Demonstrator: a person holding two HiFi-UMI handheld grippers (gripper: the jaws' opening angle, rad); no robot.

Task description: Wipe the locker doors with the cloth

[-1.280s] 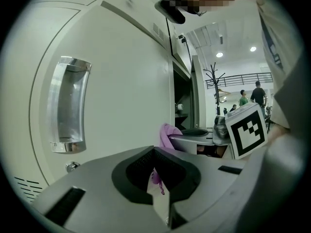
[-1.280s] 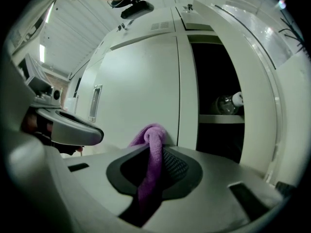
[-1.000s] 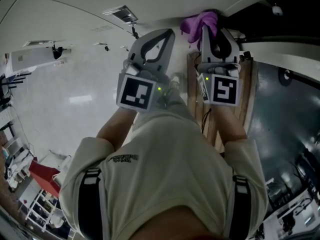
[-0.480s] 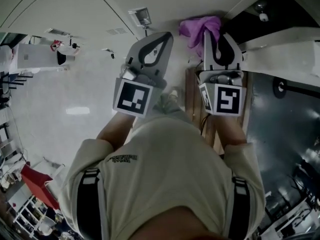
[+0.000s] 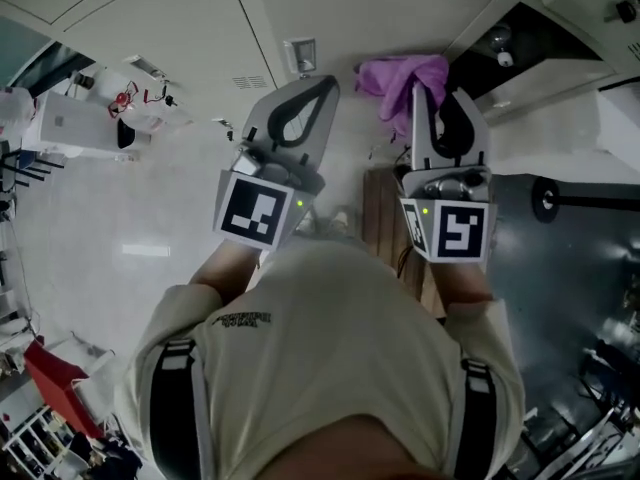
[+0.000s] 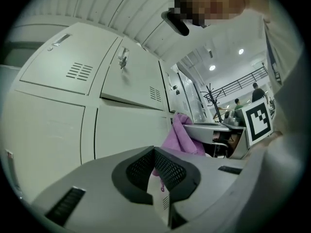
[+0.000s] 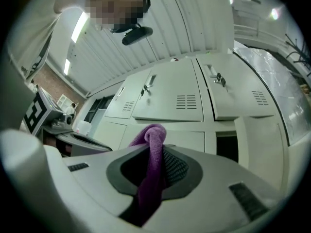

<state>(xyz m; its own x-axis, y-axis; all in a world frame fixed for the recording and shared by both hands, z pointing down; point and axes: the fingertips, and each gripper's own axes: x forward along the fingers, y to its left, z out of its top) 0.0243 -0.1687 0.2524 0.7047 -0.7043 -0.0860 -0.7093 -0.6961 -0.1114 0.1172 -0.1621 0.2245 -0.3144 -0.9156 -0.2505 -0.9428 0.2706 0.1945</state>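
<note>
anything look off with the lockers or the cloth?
One thing: in the lower row of the lockers a dark gap shows beside a door, so that door may be ajar; I can't tell for sure. The cloth is clamped in the right gripper. Nothing looks spilled or damaged.

The cloth (image 5: 400, 76) is purple. The left claw (image 5: 318, 86) and right claw (image 5: 440, 103) are grey, with black-and-white square-patterned markers. The locker doors (image 7: 170, 98) are pale grey-white. The shirt (image 5: 330, 338) is cream, its straps (image 5: 172, 408) black.
</note>
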